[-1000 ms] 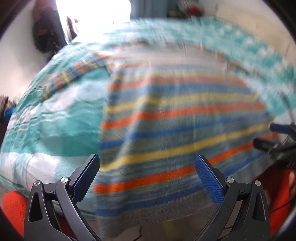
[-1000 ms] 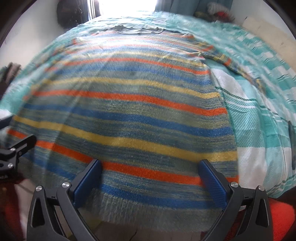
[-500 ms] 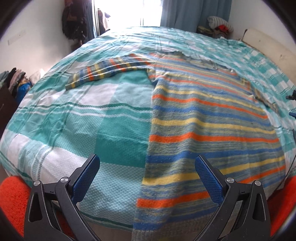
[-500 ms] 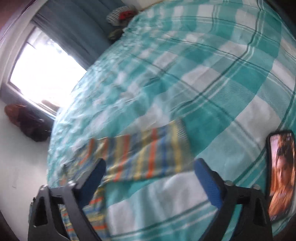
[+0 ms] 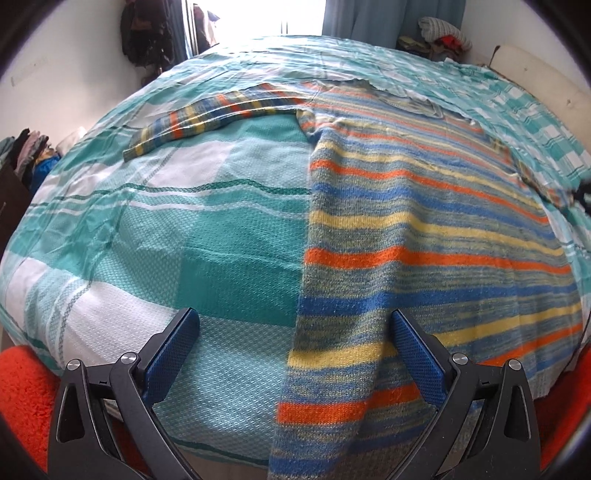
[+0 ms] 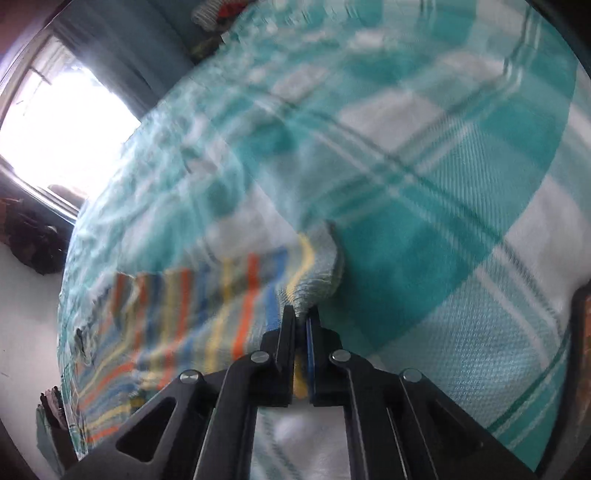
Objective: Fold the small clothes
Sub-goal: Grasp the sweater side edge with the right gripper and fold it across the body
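A striped knit sweater in blue, orange, yellow and grey lies flat on the bed, its hem hanging over the near edge. Its left sleeve stretches out to the far left. My left gripper is open and empty, just above the bed's near edge at the sweater's lower left side. In the right wrist view my right gripper is shut on the grey cuff of the sweater's right sleeve. The view is blurred.
The bed is covered by a teal and white checked spread. Clothes hang by the window at the back left. A pile of clothes sits at the back right. Something orange and fuzzy lies below the bed's edge.
My right gripper has swung from the sweater's hem to the right sleeve and shut on its cuff. My left gripper has shifted left along the bed's edge and stays open.
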`<state>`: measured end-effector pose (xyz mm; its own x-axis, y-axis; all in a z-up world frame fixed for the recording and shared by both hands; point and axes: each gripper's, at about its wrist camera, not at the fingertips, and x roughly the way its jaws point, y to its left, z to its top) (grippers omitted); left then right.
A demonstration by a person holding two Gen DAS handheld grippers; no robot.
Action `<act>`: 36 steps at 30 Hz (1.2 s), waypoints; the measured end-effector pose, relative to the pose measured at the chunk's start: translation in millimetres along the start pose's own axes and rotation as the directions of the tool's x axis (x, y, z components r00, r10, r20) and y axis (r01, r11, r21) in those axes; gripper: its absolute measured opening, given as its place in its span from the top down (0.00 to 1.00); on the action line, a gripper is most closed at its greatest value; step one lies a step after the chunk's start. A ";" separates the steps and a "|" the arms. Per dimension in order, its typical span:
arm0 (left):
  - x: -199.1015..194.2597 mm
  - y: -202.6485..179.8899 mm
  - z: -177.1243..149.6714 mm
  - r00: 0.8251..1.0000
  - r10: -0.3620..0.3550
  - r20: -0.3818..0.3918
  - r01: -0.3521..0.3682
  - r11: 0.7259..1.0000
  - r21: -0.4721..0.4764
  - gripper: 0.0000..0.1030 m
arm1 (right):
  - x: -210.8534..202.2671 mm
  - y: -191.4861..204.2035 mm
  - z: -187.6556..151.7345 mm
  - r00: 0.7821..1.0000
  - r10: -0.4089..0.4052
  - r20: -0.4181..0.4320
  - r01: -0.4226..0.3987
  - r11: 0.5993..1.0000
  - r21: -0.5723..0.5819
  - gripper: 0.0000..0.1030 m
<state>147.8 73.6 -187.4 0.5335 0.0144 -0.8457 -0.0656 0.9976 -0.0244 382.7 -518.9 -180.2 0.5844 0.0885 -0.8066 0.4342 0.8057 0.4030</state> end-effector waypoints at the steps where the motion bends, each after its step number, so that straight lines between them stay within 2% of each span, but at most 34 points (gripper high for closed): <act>1: 0.0 0.5 0.1 1.000 -0.005 0.001 0.005 1.000 -0.004 0.01 | -10.4 18.0 2.8 0.999 0.034 0.016 -0.033 0.999 -0.041 0.96; 4: 0.4 2.4 1.6 1.000 -0.025 0.002 0.025 1.000 -0.013 0.01 | -36.7 95.2 4.7 0.979 0.205 0.008 -0.199 0.960 -0.199 0.96; 6: 0.0 3.8 3.1 0.999 -0.039 0.004 0.039 0.999 -0.018 0.01 | -44.2 158.3 -5.1 0.945 0.321 -0.054 -0.322 0.898 -0.299 0.96; 9: -1.0 6.3 2.9 0.999 -0.044 0.006 0.044 0.999 -0.026 0.01 | -35.2 243.8 -34.6 0.882 0.430 -0.191 -0.471 0.790 -0.393 0.93; 10: -1.2 7.5 2.3 0.999 -0.044 0.006 0.044 0.999 -0.028 0.01 | -26.6 265.3 -44.3 0.862 0.449 -0.237 -0.508 0.766 -0.394 0.85; 11: -1.6 9.6 1.7 0.999 -0.045 0.005 0.045 0.998 -0.031 0.01 | -15.9 284.7 -54.5 0.844 0.455 -0.284 -0.535 0.750 -0.388 0.57; 12: -2.2 11.1 1.4 0.999 -0.046 0.005 0.046 0.998 -0.034 0.01 | -7.0 300.6 -63.5 0.832 0.456 -0.316 -0.552 0.735 -0.393 0.42; 13: -3.5 12.9 1.1 0.999 -0.049 0.007 0.049 0.998 -0.038 0.01 | -2.5 311.2 -69.0 0.825 0.460 -0.328 -0.563 0.716 -0.413 0.32; 15: -5.9 16.1 0.8 0.998 -0.055 0.012 0.055 0.997 -0.045 0.01 | -0.8 316.3 -72.4 0.824 0.461 -0.328 -0.566 0.699 -0.438 0.32; 16: -6.5 17.5 1.1 0.998 -0.060 0.014 0.061 0.997 -0.049 0.01 | 0.3 311.4 -71.3 0.826 0.462 -0.324 -0.563 0.704 -0.433 0.32; 19: -5.6 18.1 2.7 0.997 -0.075 0.013 0.075 0.995 -0.058 0.01 | 18.2 289.9 -56.8 0.846 0.424 -0.322 -0.526 0.762 -0.378 0.32; 22: -3.1 15.2 4.3 0.997 -0.079 0.009 0.080 0.996 -0.051 0.01 | 48.6 257.3 -61.4 0.842 0.378 -0.384 -0.499 0.816 -0.292 0.32; 24: -2.8 13.6 3.6 0.997 -0.074 0.006 0.074 0.996 -0.041 0.01 | 78.9 229.0 -74.0 0.855 0.306 -0.419 -0.434 0.865 -0.253 0.32; 25: -3.0 13.2 3.0 0.998 -0.068 0.005 0.068 0.997 -0.035 0.01 | 95.3 213.7 -80.6 0.870 0.237 -0.432 -0.365 0.899 -0.243 0.33; 26: -3.7 13.3 2.3 0.998 -0.065 0.006 0.065 0.997 -0.033 0.01 | 112.8 194.7 -88.7 0.885 0.132 -0.447 -0.261 0.935 -0.240 0.35; 27: -4.2 14.0 1.7 0.998 -0.062 0.007 0.062 0.998 -0.031 0.01 | 122.4 180.4 -93.3 0.888 0.079 -0.453 -0.205 0.949 -0.237 0.44; 28: -4.8 14.9 1.2 0.998 -0.061 0.008 0.061 0.998 -0.030 0.01 | 121.4 173.4 -93.2 0.899 0.071 -0.433 -0.193 0.950 -0.245 0.62; 29: -5.1 16.2 1.1 0.998 -0.059 0.009 0.059 0.998 -0.031 0.01 | 115.3 172.6 -90.9 0.906 0.076 -0.415 -0.197 0.947 -0.256 0.63; 31: -4.2 16.7 1.8 0.998 -0.060 0.008 0.061 0.998 -0.034 0.01 | 94.5 184.7 -87.9 0.925 0.068 -0.373 -0.198 0.925 -0.324 0.62; 33: -2.6 16.3 3.6 0.998 -0.061 0.009 0.062 0.997 -0.035 0.01 | 71.0 202.1 -88.6 0.935 0.104 -0.339 -0.237 0.893 -0.381 0.62; 36: 1.0 14.3 6.2 0.998 -0.059 0.001 0.059 0.998 -0.035 0.01 | 60.2 217.5 -101.5 0.929 0.166 -0.331 -0.296 0.868 -0.397 0.53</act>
<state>152.6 88.2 -185.4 0.5375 -0.0443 -0.8421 -0.0633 0.9937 -0.0927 442.7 -278.8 -185.0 0.3884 0.4095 -0.8255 -0.0685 0.9062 0.4173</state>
